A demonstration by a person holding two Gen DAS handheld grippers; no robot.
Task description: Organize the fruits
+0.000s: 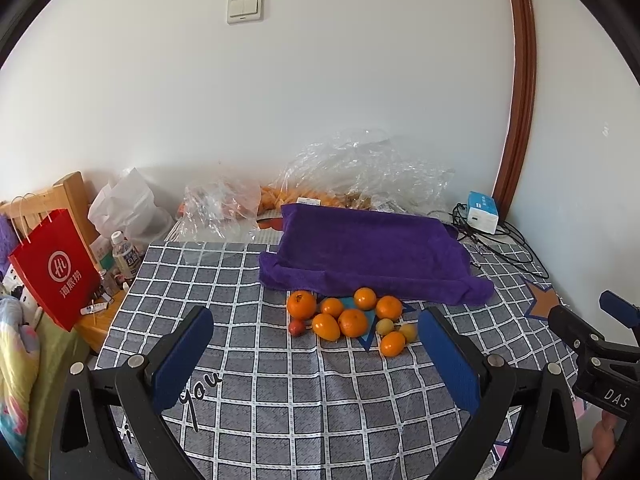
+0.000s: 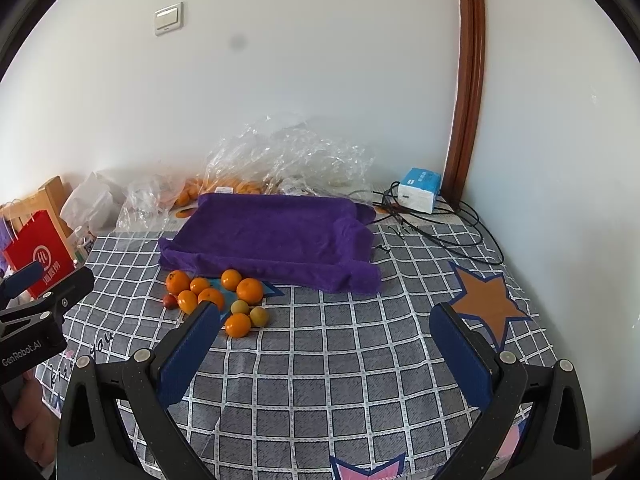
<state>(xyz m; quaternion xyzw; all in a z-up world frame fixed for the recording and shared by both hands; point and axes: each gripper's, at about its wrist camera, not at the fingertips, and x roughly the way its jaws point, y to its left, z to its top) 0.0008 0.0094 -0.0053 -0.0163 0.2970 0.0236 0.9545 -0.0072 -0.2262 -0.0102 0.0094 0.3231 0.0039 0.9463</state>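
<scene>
Centrally, the fruit cluster (image 1: 346, 320) is sitting on the checked tablecloth (image 1: 280, 392), just in front of the near edge of the purple towel (image 1: 368, 252) — several oranges, two small yellowish fruits (image 1: 385, 326) and one small red fruit (image 1: 296, 327). The group is stretching roughly left to right along the towel's edge, with one orange (image 1: 392, 344) lying nearest the camera. Both grippers are hovering above the cloth, short of the fruit: the left gripper (image 1: 316, 354) is standing wide open and holding nothing; the right gripper (image 2: 326, 346) is likewise spread wide and empty, with the fruit off to its left. Behind the towel, clear plastic bags (image 1: 360, 168) are lying crumpled against the wall, more orange fruit showing through them. A red paper bag (image 1: 56, 272) is standing at the table's left side — contents not visible.
</scene>
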